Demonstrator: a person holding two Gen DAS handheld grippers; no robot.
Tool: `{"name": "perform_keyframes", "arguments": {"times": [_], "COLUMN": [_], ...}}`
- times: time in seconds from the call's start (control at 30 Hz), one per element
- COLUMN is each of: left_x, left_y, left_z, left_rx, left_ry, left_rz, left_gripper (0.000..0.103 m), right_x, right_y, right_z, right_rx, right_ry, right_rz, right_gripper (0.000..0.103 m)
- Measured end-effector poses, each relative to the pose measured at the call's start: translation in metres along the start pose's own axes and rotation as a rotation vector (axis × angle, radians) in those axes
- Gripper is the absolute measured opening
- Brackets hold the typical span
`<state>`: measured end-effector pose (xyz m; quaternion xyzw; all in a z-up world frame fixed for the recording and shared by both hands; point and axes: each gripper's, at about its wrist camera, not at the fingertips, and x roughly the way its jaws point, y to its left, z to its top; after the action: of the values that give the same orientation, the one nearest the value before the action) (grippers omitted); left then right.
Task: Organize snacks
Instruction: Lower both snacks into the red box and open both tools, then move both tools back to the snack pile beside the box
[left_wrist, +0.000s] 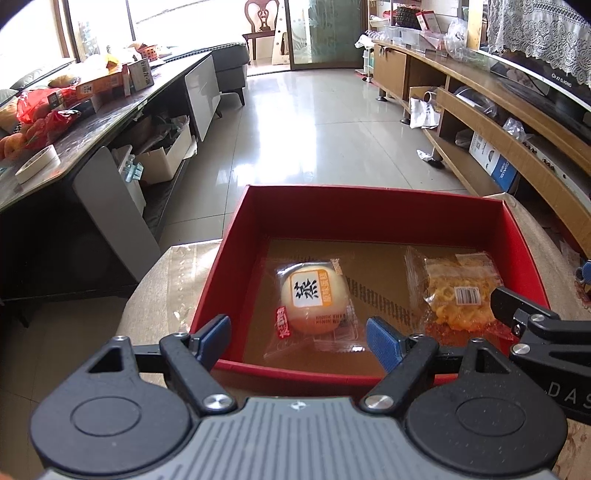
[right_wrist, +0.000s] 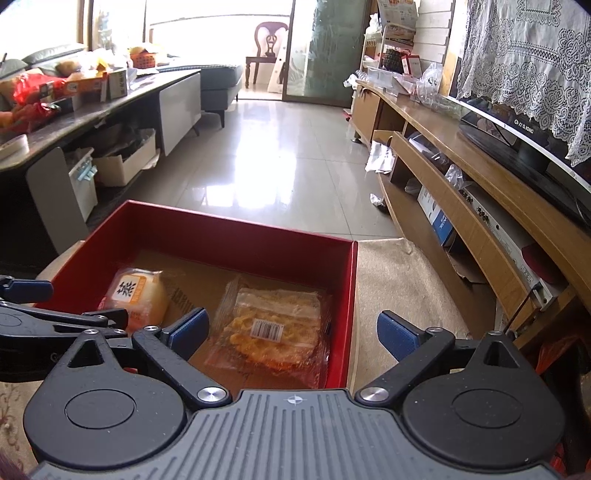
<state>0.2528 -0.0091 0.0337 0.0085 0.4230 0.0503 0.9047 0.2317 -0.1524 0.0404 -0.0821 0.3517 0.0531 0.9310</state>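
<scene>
- Far to your left runs a long dark-topped table (left_wrist: 110, 107), crowded with a red plastic bag (left_wrist: 33, 107), oranges (left_wrist: 14, 146), cartons (left_wrist: 140, 74) and a roll of tape (left_wrist: 37, 162); open cardboard boxes (left_wrist: 162, 162) sit on the floor beneath it.
- Beyond that table stands a grey sofa (left_wrist: 231, 62), and behind it a carved wooden chair (left_wrist: 262, 22) by a bright glass door.
- The floor (left_wrist: 314, 122) between is pale glossy tile, throwing back window glare.
- Your left gripper (left_wrist: 299, 338) hangs over the near wall of the red box (left_wrist: 369, 206), its blue pads spread apart and gripping nothing.
- The red box sits on a round stool with a beige patterned cover (right_wrist: 391, 288); its bottom is brown card.
- Inside, on the left, lies a round pale bun in a clear wrapper (left_wrist: 314, 299), flat on the card.
- To its right, apart from it, lies a packet of yellow crispy snack (right_wrist: 273, 325) with a barcode sticker facing up.
- Your right gripper (right_wrist: 291, 332) is above that packet, jaws wide and empty; one pad is inside the box, the other outside its right wall.
- Along the right wall runs a low wooden cabinet (right_wrist: 461, 147) with open shelves, carrying a television (right_wrist: 517, 125) draped in white lace (right_wrist: 524, 55).
</scene>
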Motion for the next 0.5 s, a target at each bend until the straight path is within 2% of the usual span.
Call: {"name": "perform_keyframes", "arguments": {"times": [0.5], "left_x": [-0.021], "left_y": [0.013], "left_z": [-0.039], "left_rx": [-0.008], "left_ry": [0.046], "left_rz": [-0.011], "left_gripper": [0.077], "right_x": [-0.018], "right_y": [0.015], "right_z": [-0.024], "right_rx": [-0.035], "right_ry": [0.064], "right_rz": [0.039], "right_gripper": [0.099]}}
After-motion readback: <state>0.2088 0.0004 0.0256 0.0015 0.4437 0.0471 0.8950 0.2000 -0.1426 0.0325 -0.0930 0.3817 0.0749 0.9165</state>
